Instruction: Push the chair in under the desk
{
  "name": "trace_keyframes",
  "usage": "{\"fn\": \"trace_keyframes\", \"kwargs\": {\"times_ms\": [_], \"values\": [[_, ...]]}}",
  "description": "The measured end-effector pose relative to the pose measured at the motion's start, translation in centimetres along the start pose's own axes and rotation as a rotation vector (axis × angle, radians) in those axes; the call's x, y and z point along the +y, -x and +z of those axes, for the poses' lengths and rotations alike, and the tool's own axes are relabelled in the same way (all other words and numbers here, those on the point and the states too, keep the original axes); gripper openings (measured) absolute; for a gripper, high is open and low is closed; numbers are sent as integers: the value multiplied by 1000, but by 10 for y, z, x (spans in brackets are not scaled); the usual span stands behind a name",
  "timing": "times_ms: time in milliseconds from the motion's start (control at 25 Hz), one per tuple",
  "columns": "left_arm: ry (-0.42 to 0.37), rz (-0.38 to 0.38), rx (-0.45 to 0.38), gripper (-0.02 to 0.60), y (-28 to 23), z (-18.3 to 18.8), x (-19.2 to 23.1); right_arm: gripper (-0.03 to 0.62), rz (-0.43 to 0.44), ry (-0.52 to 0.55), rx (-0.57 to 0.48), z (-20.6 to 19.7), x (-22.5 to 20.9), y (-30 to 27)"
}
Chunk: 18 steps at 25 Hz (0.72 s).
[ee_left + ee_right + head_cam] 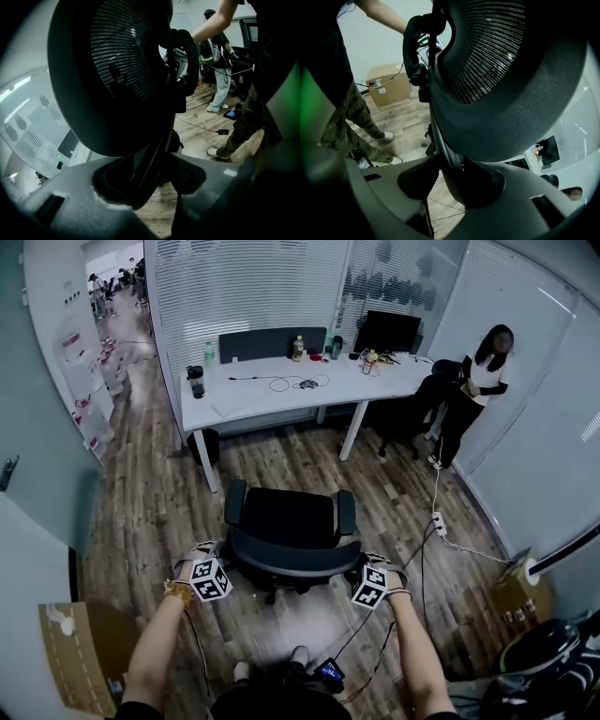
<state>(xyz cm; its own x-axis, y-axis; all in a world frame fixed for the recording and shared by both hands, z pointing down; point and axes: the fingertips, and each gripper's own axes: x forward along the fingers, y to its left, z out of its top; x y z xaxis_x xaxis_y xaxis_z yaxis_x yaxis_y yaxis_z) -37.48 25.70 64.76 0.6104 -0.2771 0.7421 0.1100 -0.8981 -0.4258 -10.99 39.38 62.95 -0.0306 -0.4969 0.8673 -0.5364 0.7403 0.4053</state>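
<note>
Left gripper (225,566): jaws stand wide and are closed over the left edge of the backrest (292,557). In the left gripper view the dark rim of the frame runs down into the gap between the jaws, and the mesh panel rises above them.

Right gripper (359,570): jaws stand somewhat less wide and are closed over the right edge of the same backrest. In the right gripper view the padded rim fills the gap between the jaws.

Both grippers point downward and forward, one at each side of the backrest, with the person's forearms reaching in from the lower edge of the head view.

Chair (286,521): black, with two armrests. It is directly ahead of the grippers, its seat turned toward the desk (253,395). It stands on the wooden floor (375,484), apart from the desk and not under it.

The desk is white and carries a dark bottle (195,381), loose cables and a monitor (386,331).

A standing person (473,390) is at the right wall, well apart from the chair. A cardboard box (520,596) sits on the floor at the lower right.
</note>
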Motion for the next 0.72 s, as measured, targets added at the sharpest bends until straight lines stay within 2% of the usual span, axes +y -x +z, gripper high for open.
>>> {"fn": "trace_keyframes", "kwargs": {"times_ms": [120, 720], "values": [[23, 24, -6, 218, -7, 2, 4, 163, 5, 16, -21, -3, -10, -6], [108, 30, 55, 219, -35, 25, 33, 163, 24, 84, -60, -24, -67, -21]]}}
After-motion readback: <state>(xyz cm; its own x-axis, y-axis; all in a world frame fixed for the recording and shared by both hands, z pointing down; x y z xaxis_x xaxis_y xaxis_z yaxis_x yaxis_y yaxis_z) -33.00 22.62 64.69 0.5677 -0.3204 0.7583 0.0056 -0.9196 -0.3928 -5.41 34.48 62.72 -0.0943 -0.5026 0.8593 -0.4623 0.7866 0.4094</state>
